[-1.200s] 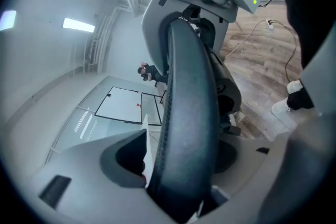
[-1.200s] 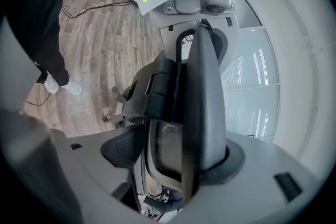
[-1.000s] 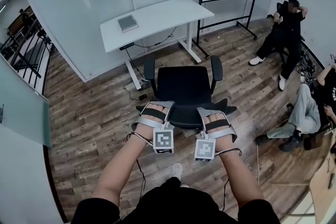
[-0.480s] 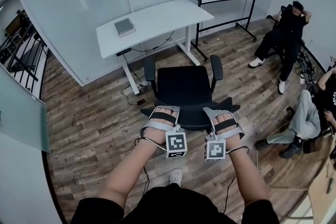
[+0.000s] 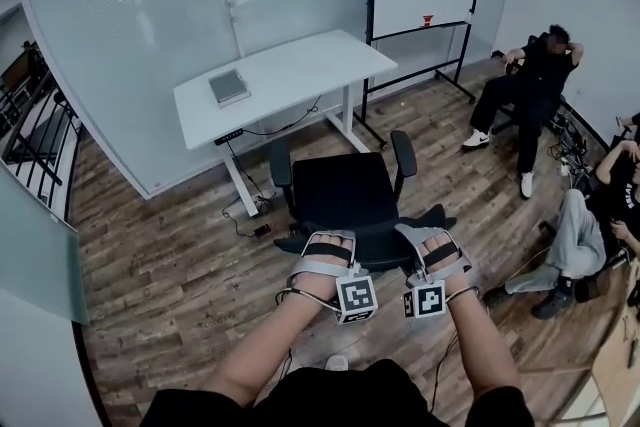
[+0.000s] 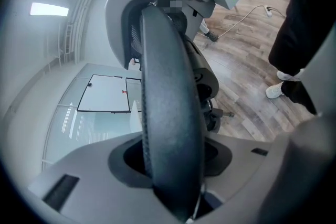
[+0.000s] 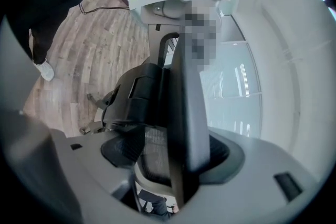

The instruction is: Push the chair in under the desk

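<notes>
On the wood floor (image 5: 170, 255) directly ahead of me, the chair (image 5: 340, 190) stands with its seat turned toward the white desk (image 5: 290, 65), near the desk's front edge but not yet under it. It is a black office chair with two armrests (image 5: 403, 150) and a spreading base, one leg of which shows at the right (image 5: 440, 215). I judge it moderately heavy but easy to roll, stiff in the frame, and slightly yielding at the padded rim. The backrest (image 5: 378, 250) is the sensible place to hold it, high on the top edge with the two grips set well apart, so that a push travels straight and the seat does not swivel. My left gripper (image 5: 327, 239) is on that top edge, its jaws closing on the rim, which fills the gap between them. My right gripper (image 5: 425, 235) clamps the same edge further right, jaws wide around the thicker rim and mesh. A cable (image 5: 250, 215) lies on the floor by the desk's leg, where I judge a wheel could snag.
</notes>
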A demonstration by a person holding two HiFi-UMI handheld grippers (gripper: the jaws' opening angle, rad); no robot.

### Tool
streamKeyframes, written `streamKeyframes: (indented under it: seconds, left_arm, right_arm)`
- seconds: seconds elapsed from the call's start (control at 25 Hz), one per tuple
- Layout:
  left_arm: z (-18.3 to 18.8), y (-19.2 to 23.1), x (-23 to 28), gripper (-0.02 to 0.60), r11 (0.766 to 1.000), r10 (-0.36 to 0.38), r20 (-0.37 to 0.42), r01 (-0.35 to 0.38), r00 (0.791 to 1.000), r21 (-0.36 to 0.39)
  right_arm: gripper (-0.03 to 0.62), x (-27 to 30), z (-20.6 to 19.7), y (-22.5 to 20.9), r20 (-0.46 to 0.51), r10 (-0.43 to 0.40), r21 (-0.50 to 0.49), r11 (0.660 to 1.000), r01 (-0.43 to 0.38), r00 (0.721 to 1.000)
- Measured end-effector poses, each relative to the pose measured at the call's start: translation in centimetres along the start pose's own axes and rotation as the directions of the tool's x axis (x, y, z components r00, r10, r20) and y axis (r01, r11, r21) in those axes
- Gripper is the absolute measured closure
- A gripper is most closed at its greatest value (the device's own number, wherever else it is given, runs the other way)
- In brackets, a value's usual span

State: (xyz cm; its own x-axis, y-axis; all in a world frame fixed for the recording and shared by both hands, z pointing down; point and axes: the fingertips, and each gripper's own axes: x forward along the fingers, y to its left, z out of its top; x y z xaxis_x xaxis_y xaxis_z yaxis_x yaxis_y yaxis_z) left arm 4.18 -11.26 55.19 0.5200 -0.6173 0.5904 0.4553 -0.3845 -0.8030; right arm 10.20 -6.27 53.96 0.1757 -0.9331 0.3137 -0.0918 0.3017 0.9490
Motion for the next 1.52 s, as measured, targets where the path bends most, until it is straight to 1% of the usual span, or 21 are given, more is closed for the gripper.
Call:
streamKeyframes:
  seconds: [0.16,0.36,0.52,0.76,0.92,1.0,1.12,1.24,1.28,1.4,1.52]
  left_arm:
    - [0.4,1.5,1.2,0.385,1.0,-0.006,-0.007,0.006,1.0,-0.004]
    - [-0.3,2.8,2.7,0.385,1.0,0.009,-0.018,-0.009,1.0,-0.024]
    - [-0.7,3.5,4.5,0.385,0.999,0.004,-0.045,-0.006,0.999,-0.035]
    - [-0.5,4.7,7.0,0.388,0.999,-0.005,-0.093,0.0,0.996,-0.053]
    - [-0.4,6.6,8.7,0.388,0.996,0.029,-0.116,-0.038,0.993,-0.076]
    - [-0.4,6.9,9.6,0.388,0.996,0.02,-0.125,-0.03,0.992,-0.081]
    - [-0.6,8.3,10.9,0.388,0.995,0.031,-0.14,-0.045,0.99,-0.092]
    - [-0.6,8.3,12.2,0.385,0.996,-0.036,-0.173,0.022,0.984,-0.085]
    - [-0.4,8.4,12.7,0.385,0.996,-0.049,-0.182,0.034,0.982,-0.086]
    - [-0.1,9.0,13.8,0.385,0.994,-0.061,-0.203,0.041,0.977,-0.1]
    - [0.3,10.1,14.8,0.383,0.992,-0.052,-0.223,0.024,0.974,-0.125]
  right_arm:
    - [0.298,1.2,-1.4,-1.0,-0.002,-0.001,-0.001,1.0,0.001,1.0]
    - [0.299,3.0,-1.8,-2.0,0.021,-0.022,0.003,1.0,0.022,1.0]
    - [0.304,4.8,-2.4,-2.2,0.039,-0.014,-0.019,1.0,0.015,0.999]
    - [0.304,7.5,-4.5,-2.6,0.065,-0.004,-0.048,0.999,0.007,0.998]
    - [0.304,9.3,-5.8,-3.2,0.092,-0.002,-0.052,0.999,0.007,0.996]
    - [0.303,10.2,-6.4,-3.3,0.099,0.005,-0.056,0.998,0.001,0.995]
    - [0.301,11.7,-7.2,-4.0,0.116,0.004,-0.061,0.998,0.003,0.993]
    - [0.299,12.9,-8.1,-4.4,0.139,0.002,-0.068,0.998,0.008,0.99]
    - [0.297,13.2,-8.5,-4.5,0.144,0.002,-0.069,0.998,0.008,0.99]
    - [0.298,14.3,-9.6,-4.7,0.162,0.004,-0.071,0.997,0.008,0.987]
    - [0.298,15.5,-10.7,-5.3,0.186,0.003,-0.082,0.997,0.013,0.983]
